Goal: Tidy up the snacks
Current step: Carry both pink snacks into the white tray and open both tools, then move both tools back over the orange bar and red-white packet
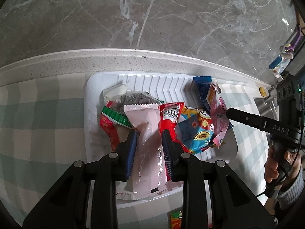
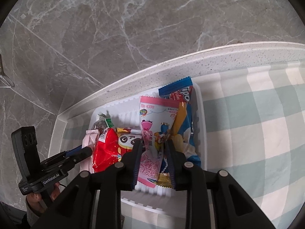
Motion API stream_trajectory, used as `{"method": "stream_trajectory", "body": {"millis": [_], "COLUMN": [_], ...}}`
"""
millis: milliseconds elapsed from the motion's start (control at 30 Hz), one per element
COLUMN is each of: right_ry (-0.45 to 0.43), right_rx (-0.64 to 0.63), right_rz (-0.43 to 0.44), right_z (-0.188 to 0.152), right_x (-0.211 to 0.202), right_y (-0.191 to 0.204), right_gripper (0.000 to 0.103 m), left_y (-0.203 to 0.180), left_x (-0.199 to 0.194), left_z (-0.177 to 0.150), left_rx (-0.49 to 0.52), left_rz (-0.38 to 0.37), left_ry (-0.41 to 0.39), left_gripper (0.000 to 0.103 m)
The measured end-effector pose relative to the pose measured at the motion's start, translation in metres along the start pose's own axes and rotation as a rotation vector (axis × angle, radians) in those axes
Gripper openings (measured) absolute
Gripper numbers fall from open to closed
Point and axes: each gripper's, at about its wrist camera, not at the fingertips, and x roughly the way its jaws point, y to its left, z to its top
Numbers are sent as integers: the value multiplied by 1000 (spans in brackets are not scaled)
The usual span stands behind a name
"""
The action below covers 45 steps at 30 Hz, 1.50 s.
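Straddling a pale pink packet (image 1: 146, 133) at lower centre, the left gripper (image 1: 149, 148) stands slightly open with pads just off it, while the right gripper (image 2: 153, 158), also parted, brackets a pink cartoon packet (image 2: 158, 118) in the white tray (image 2: 201, 114) holding the snacks.

Snack packets (image 1: 144, 126) – heaped in wht tray (image 1: 91, 87).

Both wrist cameras are looking steeply down, close over the shared white ribbed plastic tray (image 1: 89, 118) (image 2: 202, 114), each seeing the other toward three and eight o'clock.
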Motion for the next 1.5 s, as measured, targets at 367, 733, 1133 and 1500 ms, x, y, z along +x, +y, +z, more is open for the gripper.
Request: {"method": "stream_trajectory", "body": {"millis": [367,733,1133,1500], "right_ry": [-47,-60,-47,22], "right_rx": [2,2,11,29], "right_rz": [25,44,35,14], "right_z": [-17,-68,-150,-222], "right_x": [-34,-72,-108,-104], "right_y": [9,20,24,31], "right_gripper": [36,39,41,47], "left_y": [-8,-27,-44,-54], "left_x": [-38,-83,-100,-98], "left_z": [-10,-66,-141,-189], "left_rx": [21,68,91,128], "left_rz": [6,4,-21,0], "left_ry": [-50,-53,4,53], "left_gripper": [26,32,38,39]}}
